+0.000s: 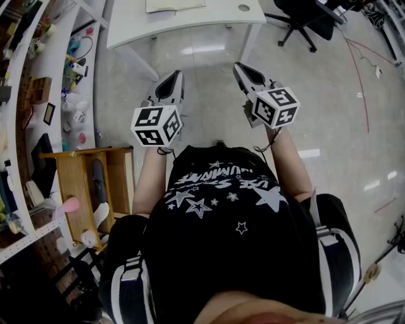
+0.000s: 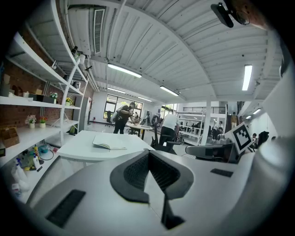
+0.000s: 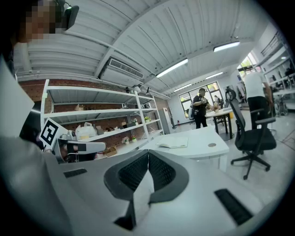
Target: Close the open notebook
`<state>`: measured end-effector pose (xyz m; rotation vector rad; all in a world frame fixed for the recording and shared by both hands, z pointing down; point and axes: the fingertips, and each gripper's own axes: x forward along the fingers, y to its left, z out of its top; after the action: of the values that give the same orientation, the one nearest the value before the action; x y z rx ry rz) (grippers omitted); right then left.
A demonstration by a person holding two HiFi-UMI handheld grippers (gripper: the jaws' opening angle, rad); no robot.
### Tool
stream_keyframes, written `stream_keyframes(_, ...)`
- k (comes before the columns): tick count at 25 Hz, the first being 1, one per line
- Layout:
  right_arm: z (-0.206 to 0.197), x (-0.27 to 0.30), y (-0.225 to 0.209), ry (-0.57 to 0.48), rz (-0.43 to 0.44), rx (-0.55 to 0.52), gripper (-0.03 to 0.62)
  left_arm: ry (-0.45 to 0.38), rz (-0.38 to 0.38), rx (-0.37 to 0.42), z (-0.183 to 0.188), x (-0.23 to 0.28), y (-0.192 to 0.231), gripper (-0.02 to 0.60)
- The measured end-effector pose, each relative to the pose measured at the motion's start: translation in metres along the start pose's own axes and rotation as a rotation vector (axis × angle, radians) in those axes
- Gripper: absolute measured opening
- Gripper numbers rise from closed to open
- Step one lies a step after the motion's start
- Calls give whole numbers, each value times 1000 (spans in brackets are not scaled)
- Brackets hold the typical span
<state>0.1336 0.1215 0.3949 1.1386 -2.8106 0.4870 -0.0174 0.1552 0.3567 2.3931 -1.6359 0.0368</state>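
Cluttered shelves [image 1: 25, 107] at far left. Left gripper [image 1: 173, 77] held out ahead of person's chest, jaws pressed together, nothing between. Notebook [image 1: 174, 5] lies open on white table [image 1: 215, 19], well ahead of both grippers, untouched. Right gripper [image 1: 240, 68] beside left one, jaws likewise together, empty. Office chair [image 1: 302, 19] right of table. Step in hand, likely: approach, no contact yet. Next move calls for reaching table, parting one gripper's jaws, catching cover edge, folding it over.
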Motion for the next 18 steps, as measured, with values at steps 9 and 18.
stream_keyframes(9,-3,1,-25,20,34,23,8,2,21,13,-2,14,-19,11)
stream_keyframes(18,-11,30,-46,43,27,29,8,-5,55,-26,-4,40,20,11)
